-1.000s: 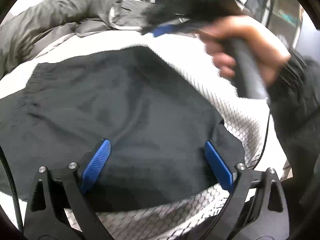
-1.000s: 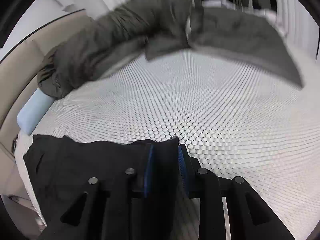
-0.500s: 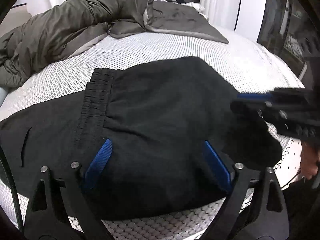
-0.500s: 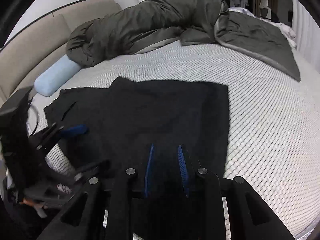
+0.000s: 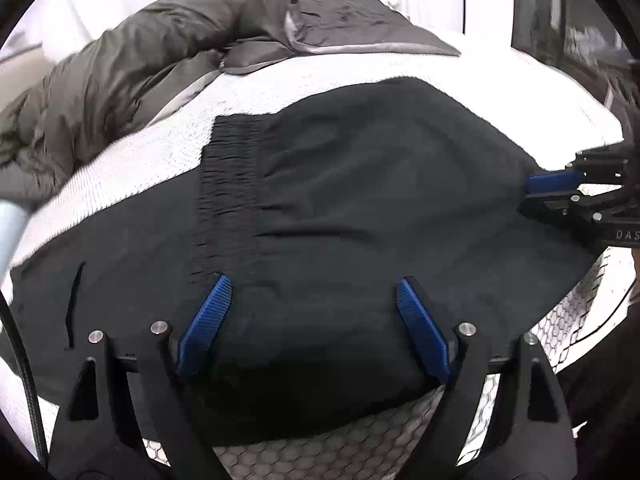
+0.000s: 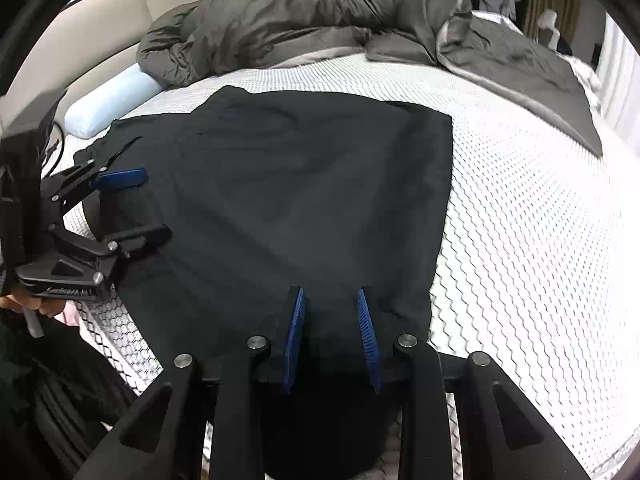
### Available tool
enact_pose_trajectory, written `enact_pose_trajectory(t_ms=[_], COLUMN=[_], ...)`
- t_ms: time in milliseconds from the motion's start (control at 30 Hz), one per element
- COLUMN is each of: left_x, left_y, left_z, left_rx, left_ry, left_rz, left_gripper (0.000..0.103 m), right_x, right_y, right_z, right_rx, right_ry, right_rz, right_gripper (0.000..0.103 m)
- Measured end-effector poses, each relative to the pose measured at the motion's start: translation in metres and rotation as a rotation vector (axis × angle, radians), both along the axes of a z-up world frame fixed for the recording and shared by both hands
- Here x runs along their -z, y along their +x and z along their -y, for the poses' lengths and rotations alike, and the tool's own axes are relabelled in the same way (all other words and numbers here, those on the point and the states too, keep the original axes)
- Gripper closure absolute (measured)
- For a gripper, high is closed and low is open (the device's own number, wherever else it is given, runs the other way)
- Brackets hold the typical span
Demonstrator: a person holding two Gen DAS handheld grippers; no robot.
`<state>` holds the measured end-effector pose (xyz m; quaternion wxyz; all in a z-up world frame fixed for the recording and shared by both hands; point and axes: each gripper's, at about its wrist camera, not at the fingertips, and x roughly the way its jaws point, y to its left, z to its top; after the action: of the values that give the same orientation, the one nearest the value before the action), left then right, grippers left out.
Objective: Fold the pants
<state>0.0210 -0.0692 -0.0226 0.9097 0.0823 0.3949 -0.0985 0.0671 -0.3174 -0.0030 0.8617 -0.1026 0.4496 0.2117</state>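
Note:
Black pants (image 5: 360, 208) lie folded on the white honeycomb mattress (image 5: 320, 456), the gathered waistband (image 5: 228, 184) to the left. My left gripper (image 5: 316, 300) hovers wide over the near fold. Its jaws are closing with cloth between them, and the blue pads (image 5: 208, 316) do not press on it. From the right wrist view the pants (image 6: 300, 184) spread ahead, and my right gripper (image 6: 330, 320) is narrow, shut on a bunch of their near edge. Each view shows the other gripper at its side: the right gripper (image 5: 536, 194), the left gripper (image 6: 148, 206).
A crumpled grey duvet (image 6: 300, 12) covers the far side of the bed. A light blue pillow (image 6: 108, 100) lies by the beige headboard (image 6: 80, 40). A hand (image 6: 24, 304) holds the left gripper's handle. The mattress edge (image 6: 120, 340) runs close below both grippers.
The right gripper carried the pants' edge across the bed and came down near the front edge. The pants now lie doubled over. The left gripper shifted sideways and its jaws narrowed.

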Motion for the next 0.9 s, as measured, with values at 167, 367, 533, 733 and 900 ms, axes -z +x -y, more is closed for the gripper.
enact_pose_trajectory(t_ms=[167,367,533,733,900], left_x=[-0.025,-0.029,0.001,0.006,-0.024], left_y=[-0.005,0.035,0.053,0.059,0.044], left_z=[-0.028,-0.02,-0.005,-0.035,-0.036], left_rx=[-0.053,0.0,-0.007,-0.07,-0.071], left_ry=[-0.099,-0.143,0.024,-0.094,-0.136], left_rz=[0.077,0.028,-0.051,-0.089,-0.031], left_gripper=[0.02,0.02,0.024,0.018,0.027], right_x=[-0.022,-0.008,0.017,0.02,0.007], right_y=[0.005,0.042,0.053,0.062,0.063], right_z=[-0.022,-0.07,-0.082,-0.017,-0.008], right_rx=[-0.035,-0.056,-0.086,0.108,0.097], right_ry=[0.1,0.096,-0.026,-0.049,0.031], right_rz=[0.027,0.01,-0.001,0.056,0.065], right_gripper=[0.073,0.068,0.068,0.067,0.066])
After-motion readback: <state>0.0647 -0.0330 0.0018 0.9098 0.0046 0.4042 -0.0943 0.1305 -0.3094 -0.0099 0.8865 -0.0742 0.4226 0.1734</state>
